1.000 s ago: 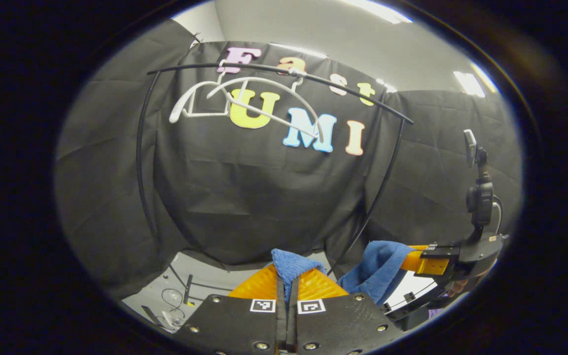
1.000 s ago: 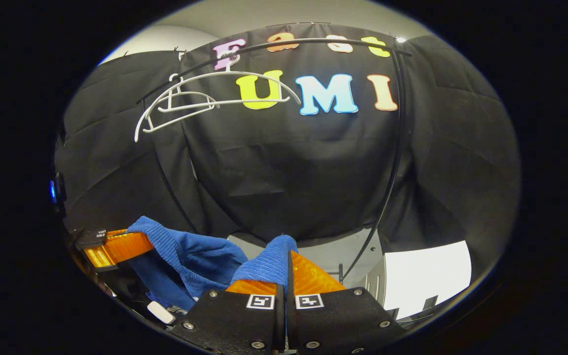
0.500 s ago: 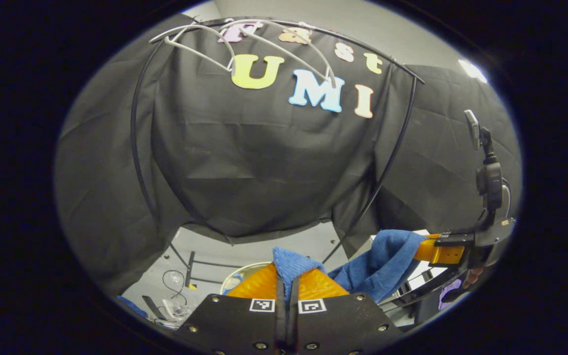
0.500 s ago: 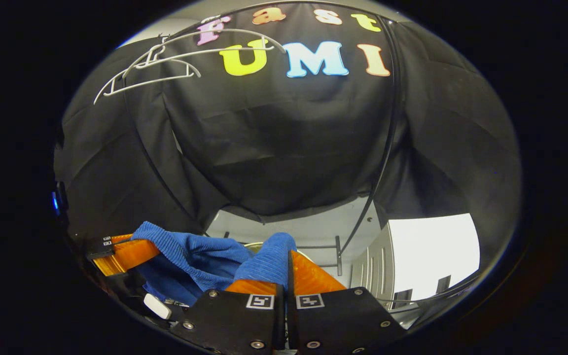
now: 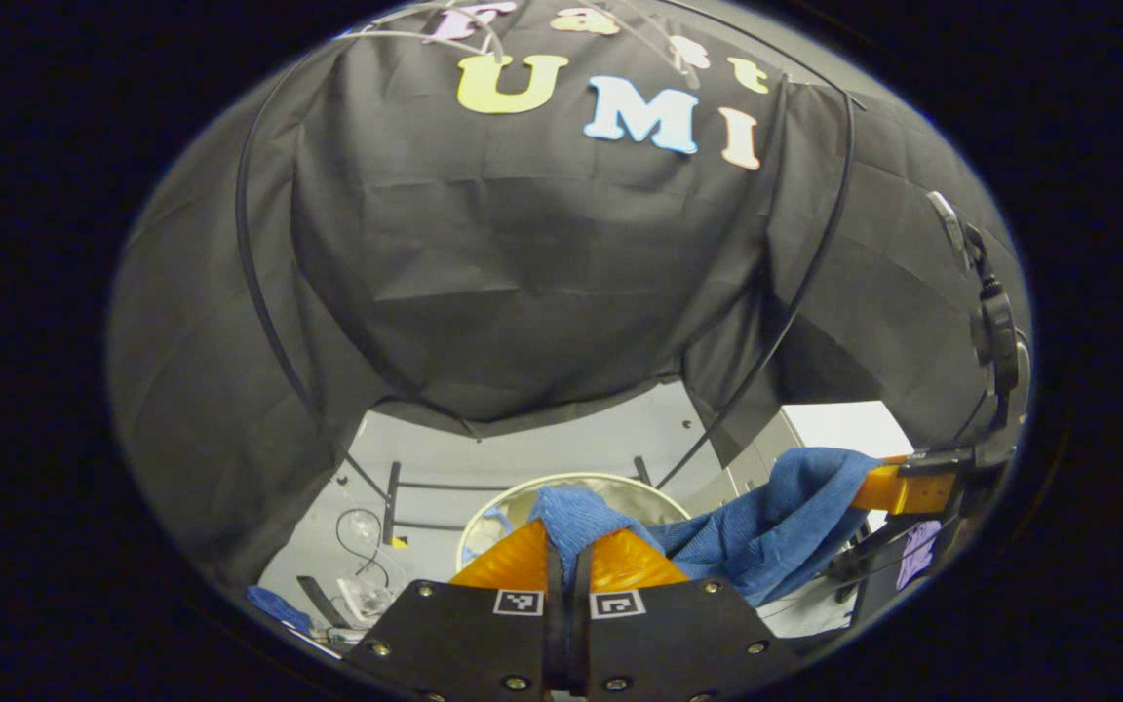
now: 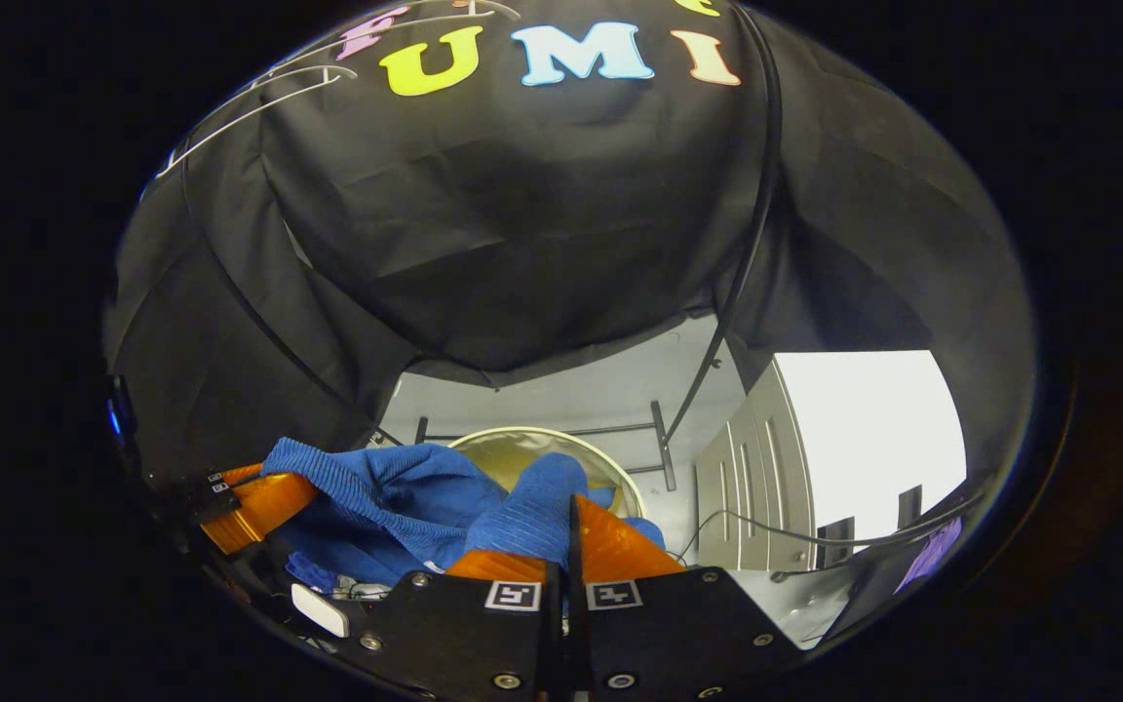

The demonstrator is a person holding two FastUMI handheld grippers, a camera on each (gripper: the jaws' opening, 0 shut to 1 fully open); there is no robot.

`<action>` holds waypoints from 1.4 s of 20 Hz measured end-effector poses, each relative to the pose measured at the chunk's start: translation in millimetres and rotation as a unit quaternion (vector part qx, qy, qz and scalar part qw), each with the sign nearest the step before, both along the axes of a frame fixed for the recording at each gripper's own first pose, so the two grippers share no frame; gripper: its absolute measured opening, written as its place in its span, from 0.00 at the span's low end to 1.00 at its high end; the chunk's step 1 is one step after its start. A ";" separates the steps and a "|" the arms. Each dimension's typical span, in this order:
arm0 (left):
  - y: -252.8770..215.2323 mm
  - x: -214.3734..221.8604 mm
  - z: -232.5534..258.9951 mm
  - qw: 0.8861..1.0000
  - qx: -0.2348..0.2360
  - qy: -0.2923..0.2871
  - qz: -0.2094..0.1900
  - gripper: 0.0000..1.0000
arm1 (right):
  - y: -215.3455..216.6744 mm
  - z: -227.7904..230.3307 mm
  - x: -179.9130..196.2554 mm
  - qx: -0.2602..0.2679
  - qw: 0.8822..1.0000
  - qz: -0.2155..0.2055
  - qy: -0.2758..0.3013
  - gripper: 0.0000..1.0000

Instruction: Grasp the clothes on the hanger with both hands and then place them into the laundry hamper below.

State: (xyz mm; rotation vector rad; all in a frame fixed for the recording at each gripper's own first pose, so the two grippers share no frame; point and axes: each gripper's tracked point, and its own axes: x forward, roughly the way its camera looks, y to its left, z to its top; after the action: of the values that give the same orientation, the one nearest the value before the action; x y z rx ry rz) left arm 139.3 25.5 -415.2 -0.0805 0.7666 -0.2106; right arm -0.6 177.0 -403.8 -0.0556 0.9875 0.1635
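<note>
Down at the left of the left gripper view, on the pale grey floor (image 5: pixel 425 458), lie a loose black cable (image 5: pixel 355 546) and some small clutter I cannot make out. Beside it the thin black metal garment rail (image 5: pixel 248 263) rises against the booth's black cloth wall, and the white plastic hangers (image 5: pixel 445 24) hang bare at the very top. Below the rail stands the round, pale-rimmed laundry hamper (image 5: pixel 493 502), open at the top. In the middle foreground the left gripper (image 5: pixel 566 541) has its jaws clenched on a fold of the blue ribbed knitted garment (image 5: pixel 756 531), which bunches up between the two fingers. From there the cloth stretches rightwards and a little upward, sagging slightly, to the right gripper (image 5: pixel 888 483), which pinches its other end near the right edge. In the right gripper view the left gripper (image 6: pixel 250 502) sits at the far left with the garment (image 6: pixel 386 492) gripped in it; the cloth drapes across above the hamper (image 6: pixel 513 448), covering part of its rim, and runs into the right gripper (image 6: pixel 571 531), whose fingers are pressed tight on a blue fold. Neither end of the garment has been let go, and it hangs over the hamper rather than inside it. Further right stand a white cabinet (image 6: pixel 766 487) and a bright white panel (image 6: pixel 864 429).
</note>
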 end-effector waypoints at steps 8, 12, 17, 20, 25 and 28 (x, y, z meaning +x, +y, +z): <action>3.0 4.4 -34.3 0.999 -0.022 0.039 0.014 0.02 | -7.8 -29.9 -1.7 -0.014 0.999 -0.014 0.041 0.05; -7.5 -0.7 -40.7 0.999 -0.023 0.049 -0.005 0.05 | -2.7 -27.1 1.9 -0.010 0.999 -0.013 0.039 0.07; -13.2 -5.7 -53.5 0.998 -0.022 0.060 -0.016 0.05 | -4.0 -22.4 5.8 -0.004 0.999 -0.019 0.033 0.09; -12.6 -9.4 -42.0 0.998 -0.014 0.053 -0.016 0.19 | -3.1 -18.1 4.7 0.006 0.999 -0.013 0.033 0.14; 5.9 -5.9 -16.8 0.999 0.024 0.027 -0.024 0.98 | -23.5 1.6 -10.7 0.019 0.999 -0.032 0.010 0.96; 11.9 -8.6 16.7 0.999 0.036 0.002 -0.021 1.00 | -42.7 28.1 -7.6 0.027 0.998 -0.052 -0.018 0.96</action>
State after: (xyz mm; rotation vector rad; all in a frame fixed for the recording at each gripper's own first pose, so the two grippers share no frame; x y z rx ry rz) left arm 130.7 37.4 -398.5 0.0033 0.7804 -0.2218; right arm -8.2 134.3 -375.7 0.0420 0.9476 0.0932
